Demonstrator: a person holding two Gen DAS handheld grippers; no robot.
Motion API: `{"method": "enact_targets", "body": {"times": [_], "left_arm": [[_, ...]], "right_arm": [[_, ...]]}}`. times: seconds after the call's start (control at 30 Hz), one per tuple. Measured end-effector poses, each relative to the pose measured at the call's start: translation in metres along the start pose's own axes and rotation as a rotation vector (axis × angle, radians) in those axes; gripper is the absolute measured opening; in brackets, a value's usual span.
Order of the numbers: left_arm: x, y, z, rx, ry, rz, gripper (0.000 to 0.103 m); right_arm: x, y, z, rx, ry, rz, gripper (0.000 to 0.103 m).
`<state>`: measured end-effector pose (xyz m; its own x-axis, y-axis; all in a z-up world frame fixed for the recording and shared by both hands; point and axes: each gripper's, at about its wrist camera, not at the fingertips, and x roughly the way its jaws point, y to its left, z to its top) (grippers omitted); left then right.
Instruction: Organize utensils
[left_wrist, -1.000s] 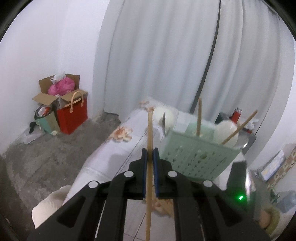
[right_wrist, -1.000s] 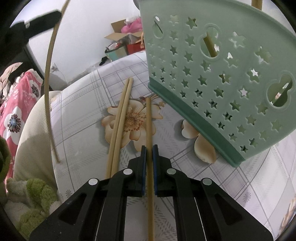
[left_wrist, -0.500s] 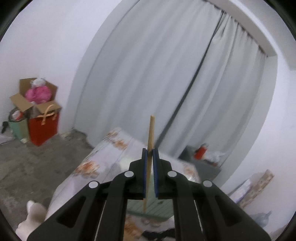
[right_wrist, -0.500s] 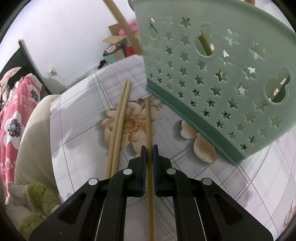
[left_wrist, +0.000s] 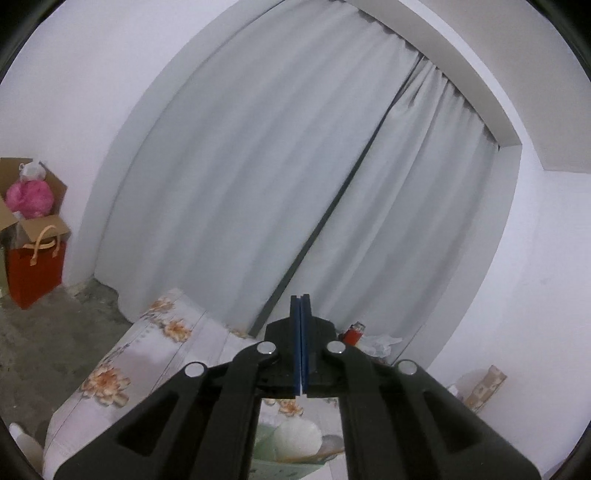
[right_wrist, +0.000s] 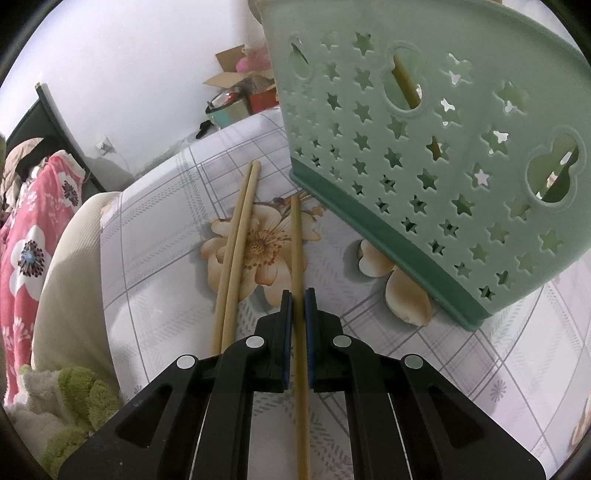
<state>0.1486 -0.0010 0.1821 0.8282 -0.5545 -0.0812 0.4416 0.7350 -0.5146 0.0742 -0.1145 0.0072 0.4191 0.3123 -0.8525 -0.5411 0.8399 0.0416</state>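
Left tongs (left_wrist: 301, 306) pressed together, empty, level toward the curtain (left_wrist: 258, 184) — right tongs (right_wrist: 298, 299) clamped on a chopstick (right_wrist: 295, 236) lying flat mid-counter (right_wrist: 155, 229), two more chopsticks (right_wrist: 240, 221) just beside — green basket (right_wrist: 443, 155) near.

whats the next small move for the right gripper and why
Probably lift the chopstick off the cloth and swing it toward the green basket. The right gripper is shut on it, one end still lies on the table, and other sticks already stand in the basket.

pair of chopsticks (right_wrist: 236, 251) left of single chopstick (right_wrist: 297, 266) | holder (right_wrist: 436, 147) right, on table (right_wrist: 155, 236)
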Motion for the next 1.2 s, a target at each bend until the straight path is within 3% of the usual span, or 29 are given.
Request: {"method": "enact_targets", "body": {"times": [0.3,0.67,0.8,1.03,1.2], "left_arm": [[0.022,0.0,-0.007,0.01,0.024,0.001,0.0],[-0.024,0.06,-0.065,-0.039,0.157,0.154,0.0],[-0.039,0.087,-0.094,-0.082,0.239,0.225,0.006],[-0.043,0.117,-0.164,-0.153,0.426,0.286,0.012],[-0.045,0.125,-0.207,-0.178,0.524,0.305,0.013]], "right_arm": [[-0.002,-0.005,-0.002,0.028,-0.002,0.015,0.005],[-0.006,-0.009,-0.008,0.029,-0.014,0.034,0.005],[-0.013,-0.008,-0.012,0.012,-0.023,0.035,0.009],[-0.047,-0.009,-0.023,-0.05,-0.073,0.056,0.015],[-0.049,-0.016,-0.024,-0.091,-0.057,-0.035,0.015]]}}
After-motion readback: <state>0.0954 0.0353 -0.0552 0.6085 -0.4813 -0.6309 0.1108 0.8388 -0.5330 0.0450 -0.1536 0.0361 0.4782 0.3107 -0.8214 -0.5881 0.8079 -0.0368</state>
